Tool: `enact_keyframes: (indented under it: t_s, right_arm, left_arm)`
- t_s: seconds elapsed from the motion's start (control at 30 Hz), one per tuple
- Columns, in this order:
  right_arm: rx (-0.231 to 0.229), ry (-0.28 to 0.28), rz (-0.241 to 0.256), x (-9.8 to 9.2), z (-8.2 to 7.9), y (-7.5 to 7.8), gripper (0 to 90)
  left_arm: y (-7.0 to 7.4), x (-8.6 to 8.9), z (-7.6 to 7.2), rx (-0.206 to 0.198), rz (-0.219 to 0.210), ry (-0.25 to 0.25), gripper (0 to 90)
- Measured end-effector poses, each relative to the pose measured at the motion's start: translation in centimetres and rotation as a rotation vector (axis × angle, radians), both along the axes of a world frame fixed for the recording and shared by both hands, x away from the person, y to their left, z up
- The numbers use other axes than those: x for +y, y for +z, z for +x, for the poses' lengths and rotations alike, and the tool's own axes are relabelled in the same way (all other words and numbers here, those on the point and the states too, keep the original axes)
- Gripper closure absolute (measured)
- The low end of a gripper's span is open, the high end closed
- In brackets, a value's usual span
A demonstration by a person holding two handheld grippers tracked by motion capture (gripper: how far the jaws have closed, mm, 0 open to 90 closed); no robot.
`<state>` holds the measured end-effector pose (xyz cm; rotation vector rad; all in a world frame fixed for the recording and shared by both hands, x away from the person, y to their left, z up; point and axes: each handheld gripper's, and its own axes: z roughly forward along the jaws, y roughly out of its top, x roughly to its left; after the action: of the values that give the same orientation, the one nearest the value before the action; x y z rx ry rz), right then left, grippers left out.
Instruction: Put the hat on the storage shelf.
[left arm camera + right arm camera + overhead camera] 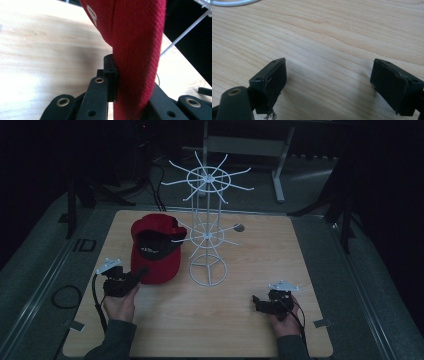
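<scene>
**Cap pinched at the brim**

My left gripper (141, 271) clamps the red cap (156, 249) by its brim (white lettering visible), lying crown-up on the table (200, 320) beside the white wire rack (208, 232). My right gripper (256, 300) hangs spread, well apart.

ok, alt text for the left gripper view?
Close-up of the left tongs shut on the brim of a red cap, the fabric pinched between the black jaws. Behind lie the pale wooden table and a white wire rack arm.
</scene>
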<state>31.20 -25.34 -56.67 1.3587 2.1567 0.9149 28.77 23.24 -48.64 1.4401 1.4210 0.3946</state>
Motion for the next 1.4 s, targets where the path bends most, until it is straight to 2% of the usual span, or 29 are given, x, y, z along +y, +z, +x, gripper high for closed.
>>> enact_keyframes:
  t_s: [0.4, 0.7, 1.0, 1.4]
  right_arm:
    - [0.0, 0.001, -0.001, 0.0, 0.0, 0.0, 13.3]
    - [0.001, 0.0, 0.0, 0.0, 0.0, 0.0, 13.4]
    - [0.0, -0.001, 0.001, 0.0, 0.0, 0.0, 13.4]
    - [0.0, 0.0, 0.001, 0.0, 0.0, 0.0, 13.3]
  left_arm:
    - [1.8, 0.8, 0.5, -0.053, 0.005, 0.033, 85.9]
    - [3.9, 1.5, 0.8, -0.102, 0.012, 0.056, 85.9]
    - [5.3, 1.8, 1.1, -0.134, 0.023, 0.059, 85.9]
    - [7.2, 1.8, 1.4, -0.197, 0.025, 0.061, 85.9]
